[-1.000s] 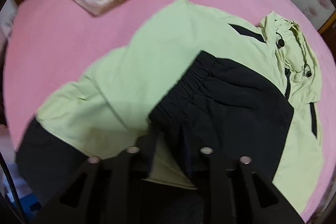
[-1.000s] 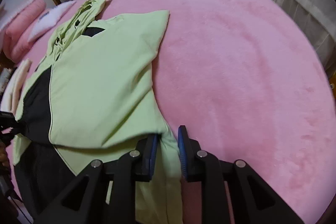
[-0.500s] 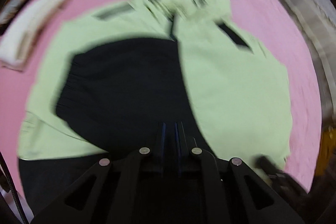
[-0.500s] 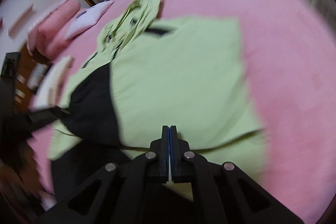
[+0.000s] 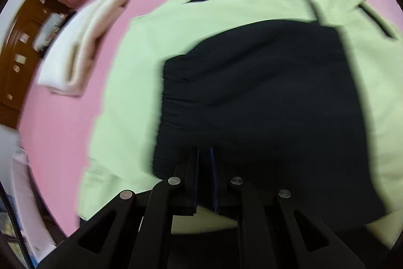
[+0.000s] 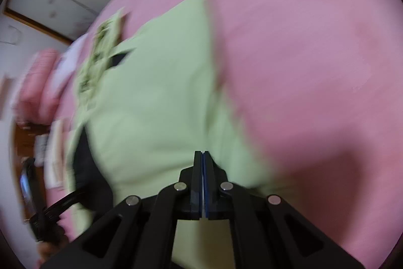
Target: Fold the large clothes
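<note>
Left wrist view: the left gripper (image 5: 204, 163) is clamped on the dark hem of the lime-and-black jacket (image 5: 201, 47), which is spread on the pink bed (image 5: 63, 117), and the hem should be lifted level. Right wrist view: the right gripper (image 6: 202, 168) is pinched tight on the green hem, best carried evenly toward the hood (image 6: 103, 42).

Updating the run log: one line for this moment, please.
left claw: shut on jacket | right claw: shut on jacket | bed: jacket sleeves folded in

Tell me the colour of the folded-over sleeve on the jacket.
Black sleeve, on a light green jacket; left wrist view.
</note>
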A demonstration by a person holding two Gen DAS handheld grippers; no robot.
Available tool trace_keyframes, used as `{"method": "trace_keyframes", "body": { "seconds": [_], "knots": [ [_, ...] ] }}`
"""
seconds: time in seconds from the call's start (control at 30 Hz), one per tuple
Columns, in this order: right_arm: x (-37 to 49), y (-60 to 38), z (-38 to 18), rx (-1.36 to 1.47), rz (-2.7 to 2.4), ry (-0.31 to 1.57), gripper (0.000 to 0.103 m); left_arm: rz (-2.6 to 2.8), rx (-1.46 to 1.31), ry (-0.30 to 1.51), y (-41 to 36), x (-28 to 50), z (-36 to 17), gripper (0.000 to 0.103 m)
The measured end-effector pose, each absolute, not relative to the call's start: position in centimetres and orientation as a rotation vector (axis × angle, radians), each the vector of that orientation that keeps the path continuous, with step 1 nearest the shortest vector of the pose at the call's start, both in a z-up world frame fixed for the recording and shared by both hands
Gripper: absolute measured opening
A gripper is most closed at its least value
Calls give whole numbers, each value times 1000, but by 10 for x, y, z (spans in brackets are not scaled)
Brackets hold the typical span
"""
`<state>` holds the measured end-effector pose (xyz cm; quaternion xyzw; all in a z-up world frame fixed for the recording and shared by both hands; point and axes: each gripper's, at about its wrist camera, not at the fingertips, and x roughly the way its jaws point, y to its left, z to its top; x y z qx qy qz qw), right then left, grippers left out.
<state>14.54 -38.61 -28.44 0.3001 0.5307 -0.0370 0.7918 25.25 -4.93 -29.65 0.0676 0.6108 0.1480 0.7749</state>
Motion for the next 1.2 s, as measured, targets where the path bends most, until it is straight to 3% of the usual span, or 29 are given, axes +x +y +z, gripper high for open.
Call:
{"method": "trace_keyframes", "body": {
  "seconds": [0.3,0.47,0.67,1.2],
  "knots": [
    [162,-337,-246,241,-128,1074,0,287,69,1276,-56,264,-283,8],
    [175,-266,-252,373,214,1090,0,23,-206,1256,-74,269,-270,10],
    [199,-216,-280,377,325,1185,0,43,-242,1237,-71,304,-284,10],
    [275,-361,-271,290,-31,1047,0,295,-264,1224,10,349,-301,10]
  ]
}}
